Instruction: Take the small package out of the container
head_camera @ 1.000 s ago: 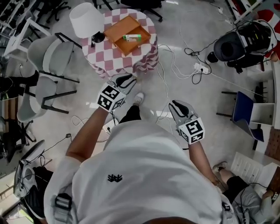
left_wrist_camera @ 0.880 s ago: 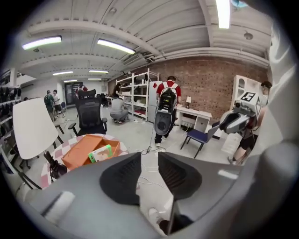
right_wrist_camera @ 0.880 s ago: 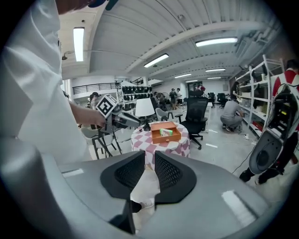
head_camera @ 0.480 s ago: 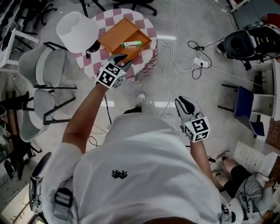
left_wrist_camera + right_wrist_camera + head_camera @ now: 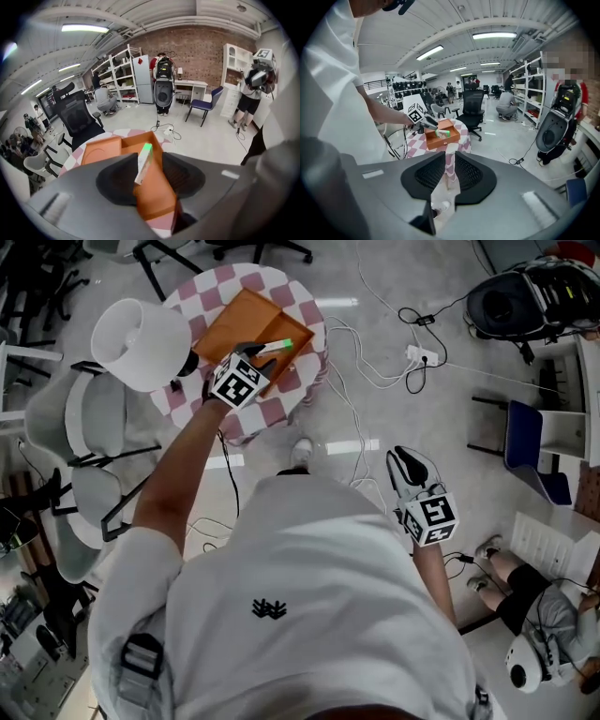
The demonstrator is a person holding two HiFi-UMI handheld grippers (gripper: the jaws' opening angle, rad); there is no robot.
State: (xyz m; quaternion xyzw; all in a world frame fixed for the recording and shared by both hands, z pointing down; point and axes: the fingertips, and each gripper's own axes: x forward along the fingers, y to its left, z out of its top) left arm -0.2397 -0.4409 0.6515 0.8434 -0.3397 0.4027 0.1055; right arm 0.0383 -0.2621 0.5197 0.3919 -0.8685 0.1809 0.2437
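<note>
An orange container (image 5: 234, 320) lies open on the round checkered table (image 5: 309, 310). The small white package with a green end (image 5: 275, 346) lies inside it. My left gripper (image 5: 263, 352) reaches over the container's near edge. In the left gripper view its jaws are opening, with the package (image 5: 143, 164) in line between them and no pad pressing on it. The right gripper (image 5: 405, 456) hangs low over the floor, far from the table. Its jaws (image 5: 446, 157) show a narrow gap with nothing in it. From there the container (image 5: 440, 140) and the left gripper (image 5: 425, 123) are in sight.
A white lamp shade (image 5: 141, 343) stands on the table's left side. Grey chairs (image 5: 89, 418) crowd the left. Cables and a power strip (image 5: 417, 354) lie on the floor at right, near a blue chair (image 5: 525, 451). A person sits at the lower right (image 5: 525, 606).
The left gripper has travelled from beside my body up to the table and over the container, its jaws spreading. I have stepped closer to the table. The right gripper stayed low.
</note>
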